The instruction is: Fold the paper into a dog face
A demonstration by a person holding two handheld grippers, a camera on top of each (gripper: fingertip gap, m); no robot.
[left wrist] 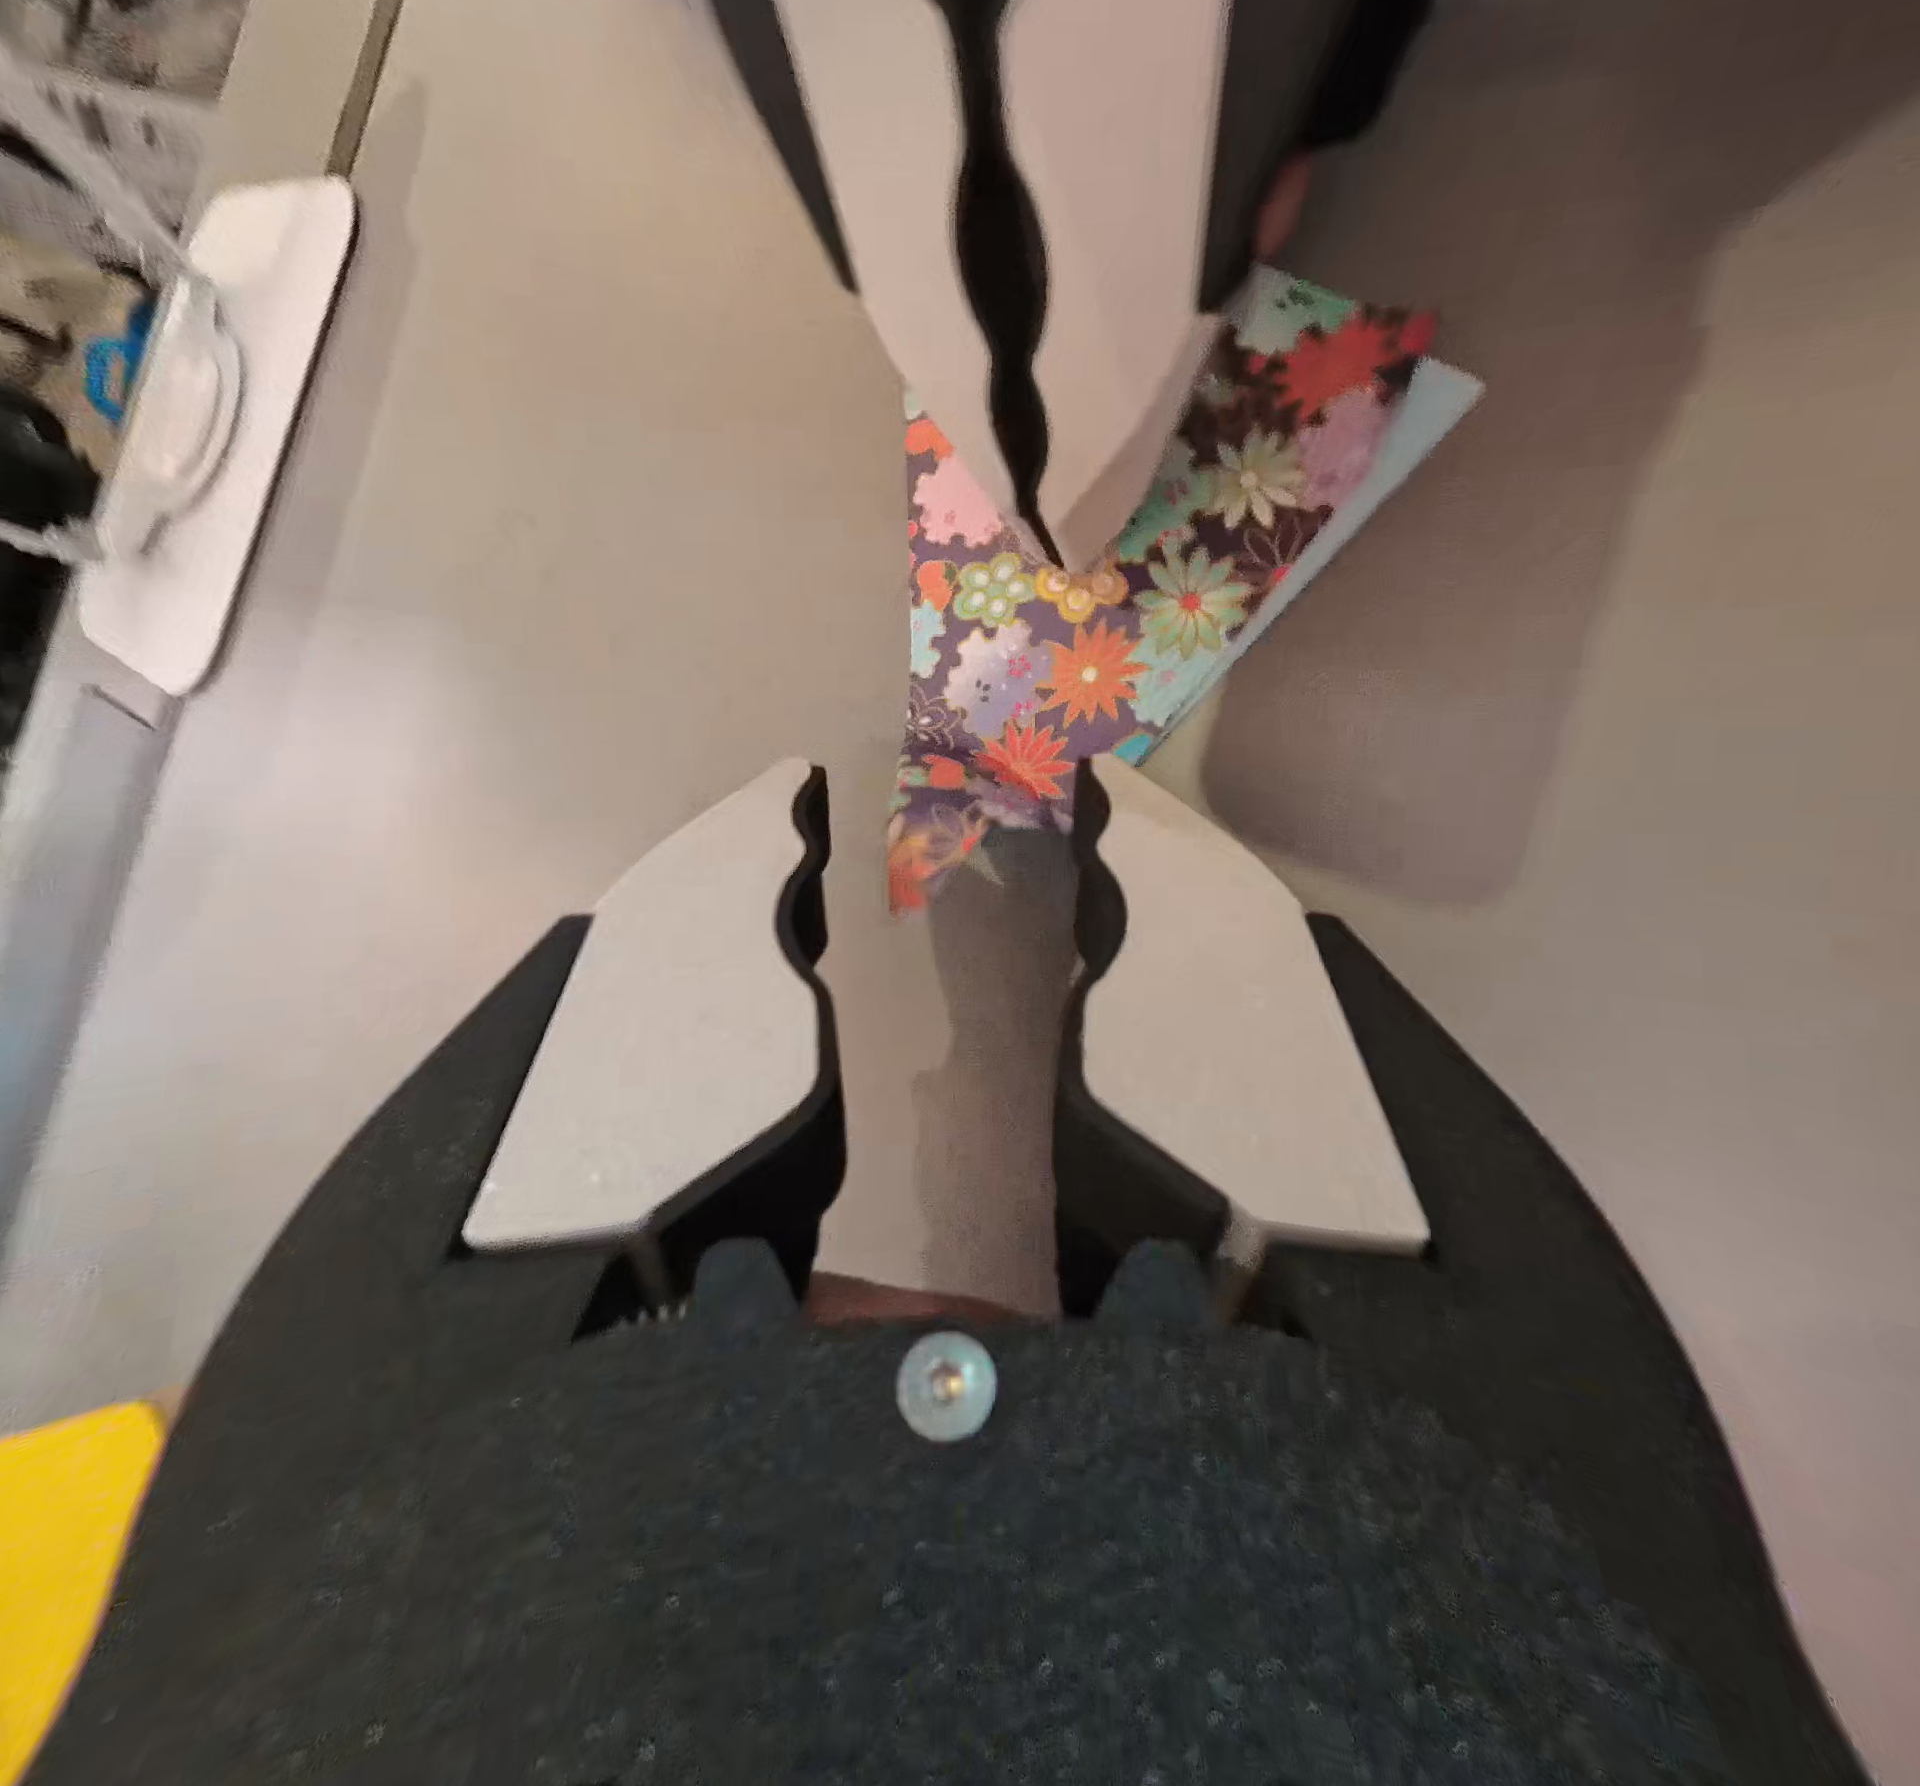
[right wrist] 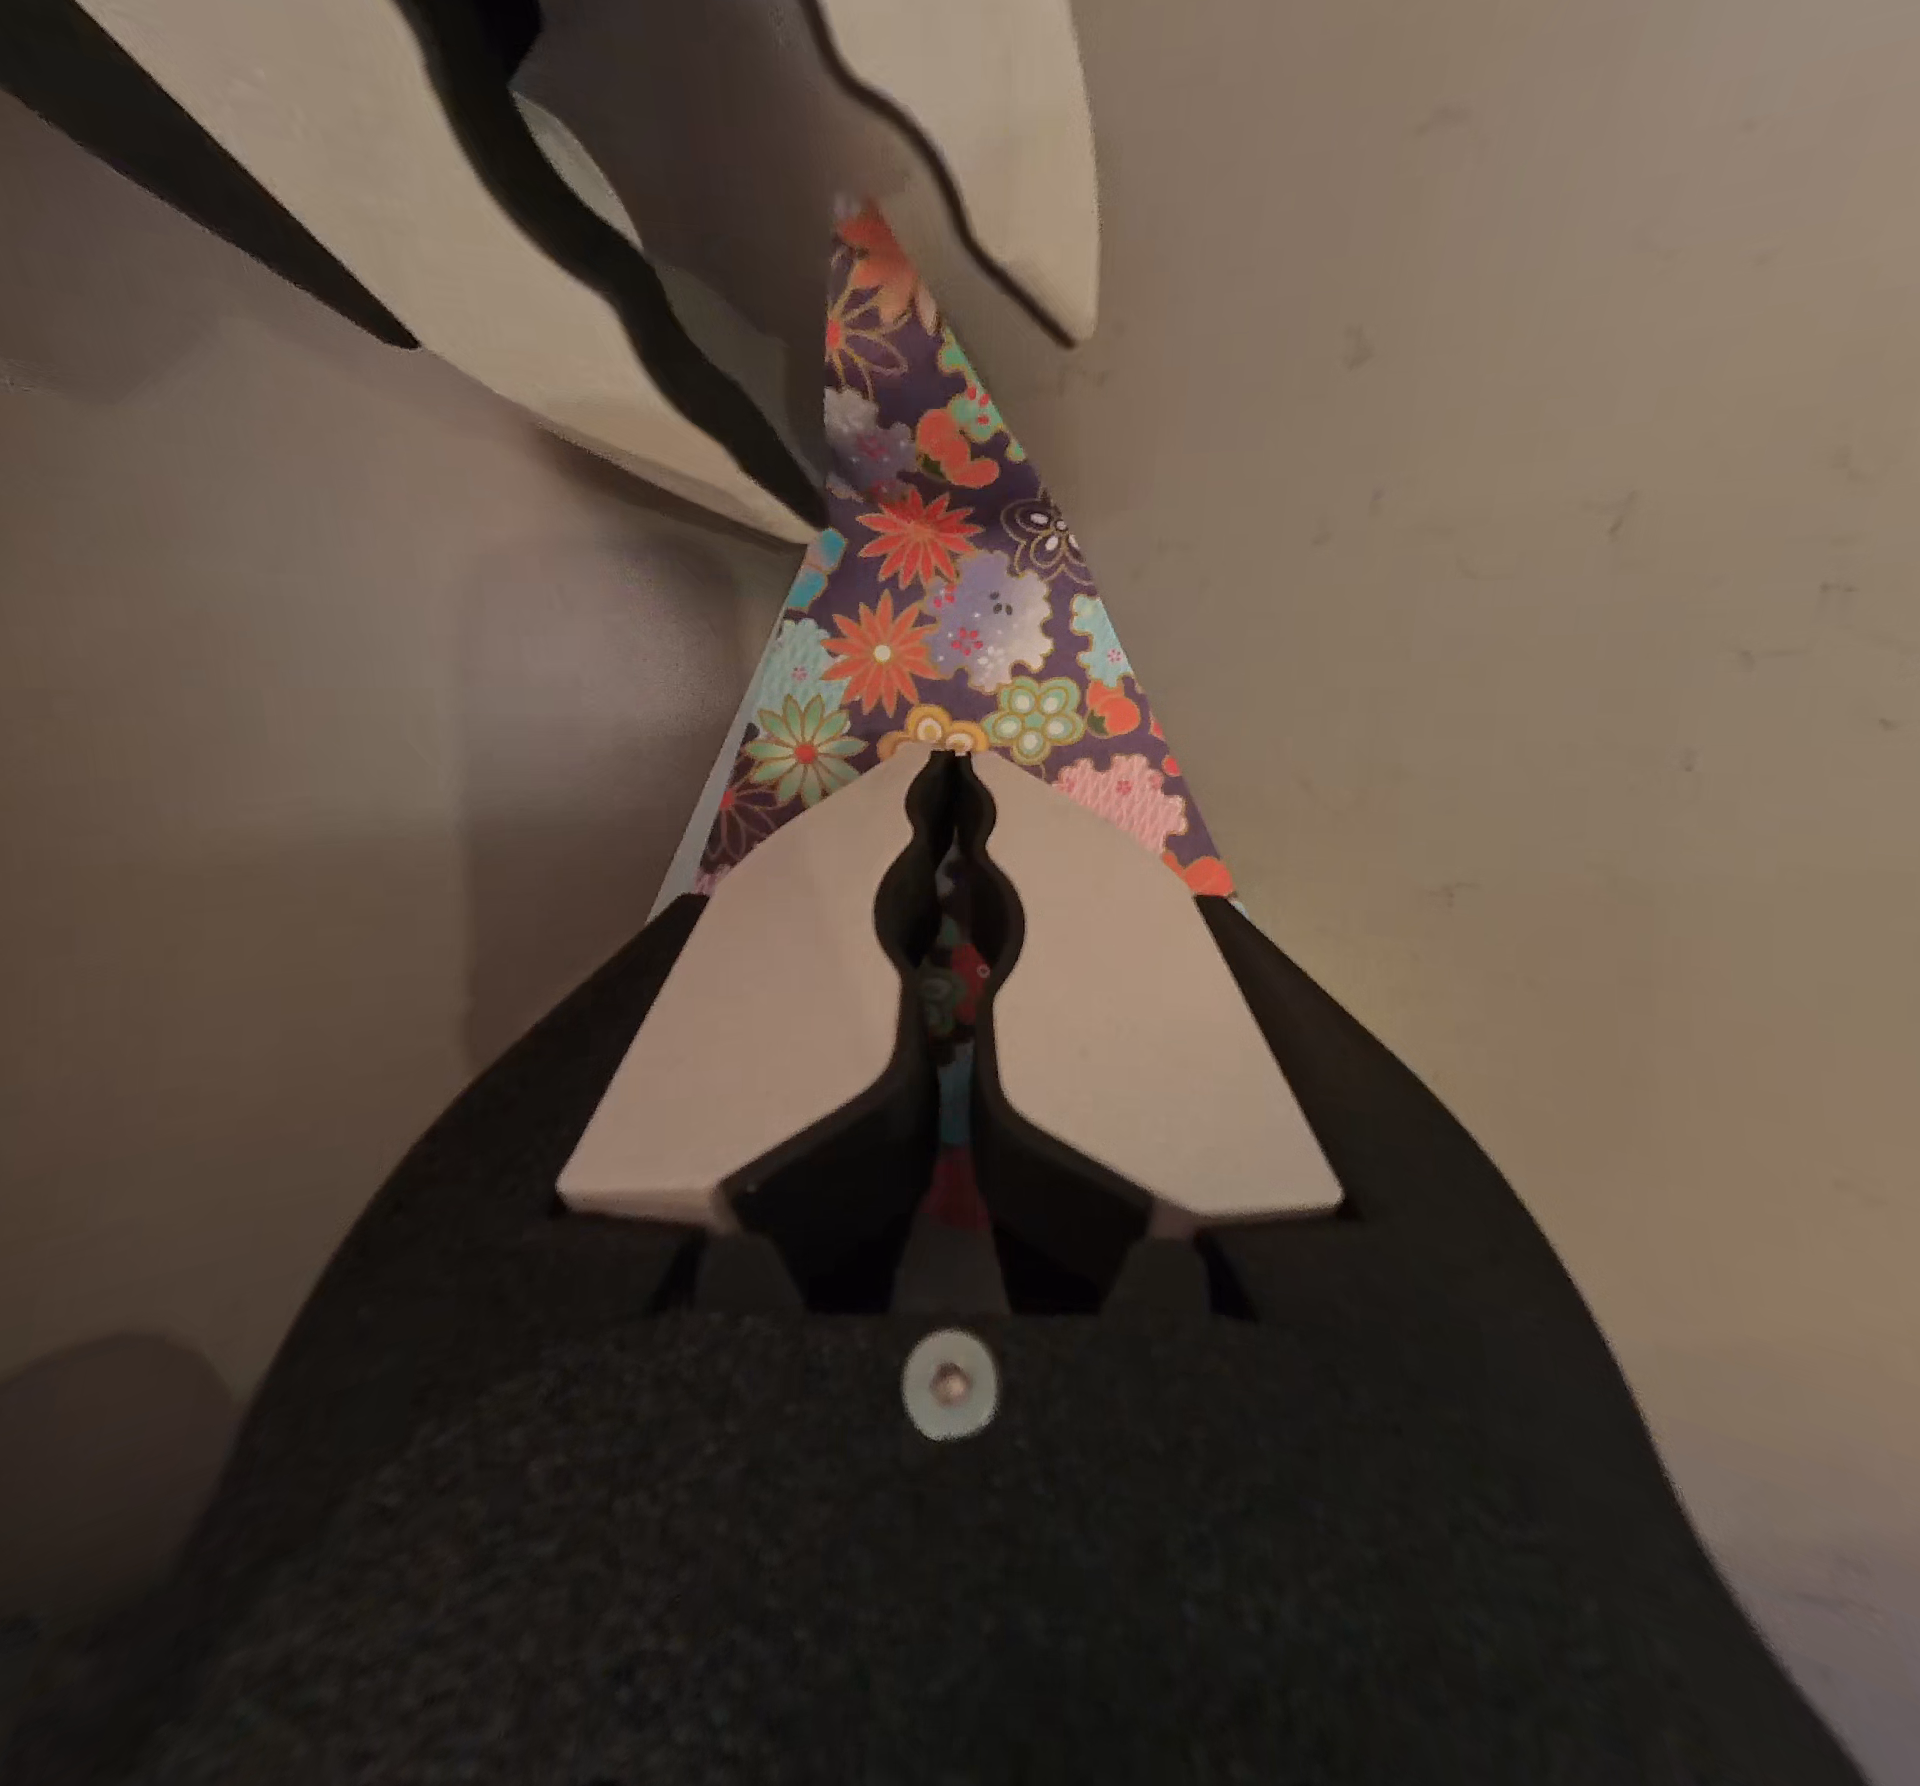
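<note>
The paper (left wrist: 1049, 666) is a folded sheet with a flower pattern on purple and a pale blue underside. It is held up above the beige table (left wrist: 582, 386). My right gripper (right wrist: 951, 762) is shut on its middle, and paper shows in the gap between its fingers. In the left wrist view the right gripper (left wrist: 1047, 541) comes in from the top. My left gripper (left wrist: 951, 791) is open, with a narrow corner of the paper between its fingertips. In the right wrist view the paper (right wrist: 935, 614) runs up to the open left gripper (right wrist: 940, 427).
A white flat object (left wrist: 239, 406) with a clear plastic piece on it lies at the table's left edge. A yellow thing (left wrist: 62, 1580) shows at the lower left. A hand in a dark glove (left wrist: 1351, 74) holds the right gripper. The grippers' ends are close to 5 cm from one another. My left gripper is the nearer one to the yellow thing (left wrist: 62, 1580): about 35 cm, against 40 cm.
</note>
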